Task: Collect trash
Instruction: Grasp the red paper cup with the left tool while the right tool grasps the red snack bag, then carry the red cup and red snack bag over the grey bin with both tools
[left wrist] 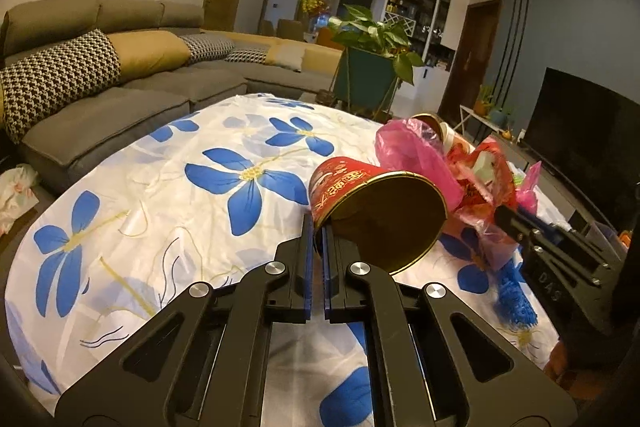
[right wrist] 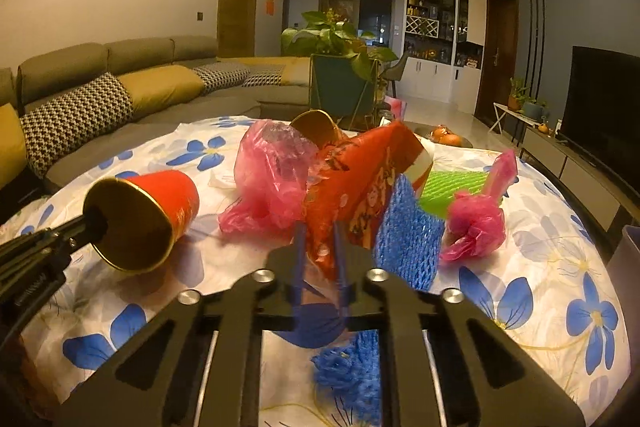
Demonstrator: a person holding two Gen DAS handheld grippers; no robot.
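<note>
A red paper cup (left wrist: 352,183) with a gold inside lies on its side, mouth toward me. My left gripper (left wrist: 318,233) is shut on the cup's rim, one finger inside the mouth and one outside. The right wrist view shows the same cup (right wrist: 168,199) and left gripper (right wrist: 94,223) at far left. My right gripper (right wrist: 319,247) is shut on a crumpled red printed wrapper (right wrist: 360,175) in the trash pile. From the left wrist view, the right gripper (left wrist: 506,217) is seen biting that wrapper (left wrist: 486,167).
On the flowered tablecloth (right wrist: 560,267) lie a pink plastic bag (right wrist: 272,175), a blue foam net (right wrist: 408,235), a green foam net (right wrist: 448,187), a small pink bag wad (right wrist: 476,223) and a second cup (right wrist: 314,127). A sofa (left wrist: 120,95) stands left, a potted plant (left wrist: 372,67) behind.
</note>
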